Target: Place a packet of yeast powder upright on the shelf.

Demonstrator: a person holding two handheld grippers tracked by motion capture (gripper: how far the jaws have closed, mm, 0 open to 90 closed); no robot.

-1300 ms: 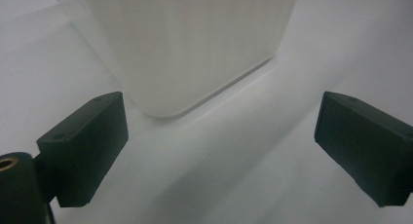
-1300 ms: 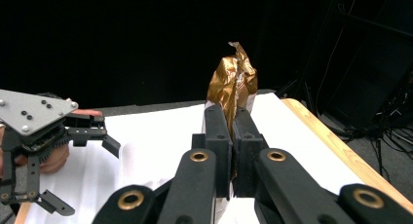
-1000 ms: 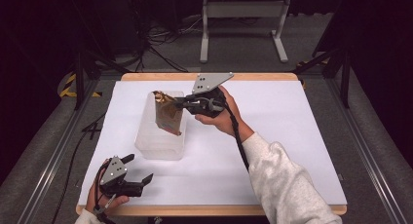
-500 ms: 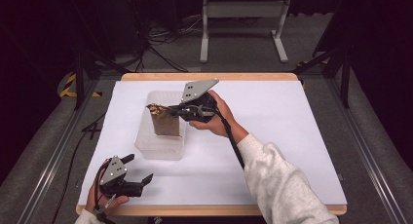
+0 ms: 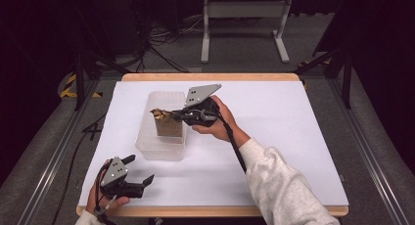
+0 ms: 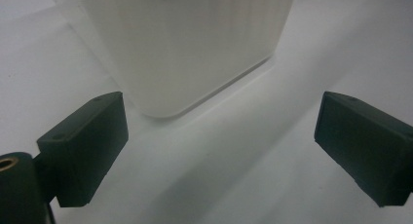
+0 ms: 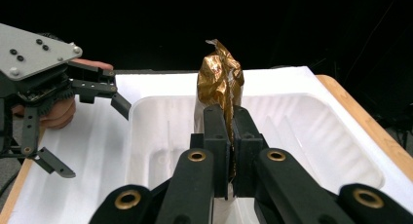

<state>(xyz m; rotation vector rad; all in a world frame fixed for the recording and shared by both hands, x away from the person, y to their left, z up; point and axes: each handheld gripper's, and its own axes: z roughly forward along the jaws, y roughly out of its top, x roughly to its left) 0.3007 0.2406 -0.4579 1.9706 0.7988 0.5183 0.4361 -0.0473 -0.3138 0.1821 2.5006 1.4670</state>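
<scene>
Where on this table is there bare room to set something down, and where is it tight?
The table's right half, beyond the right gripper, is bare to its edge. The far strip behind the tub is bare too. It is crowded on the left: the right gripper holds a gold bag in the tub, and the left gripper sits open just before it.

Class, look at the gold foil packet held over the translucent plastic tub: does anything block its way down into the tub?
Nothing visible does. The right hand-held gripper is clamped on the crumpled gold foil packet, which hangs over the open translucent plastic tub; no lid shows on it. The left hand-held gripper sits open near the table's front edge, apart from the tub.
</scene>
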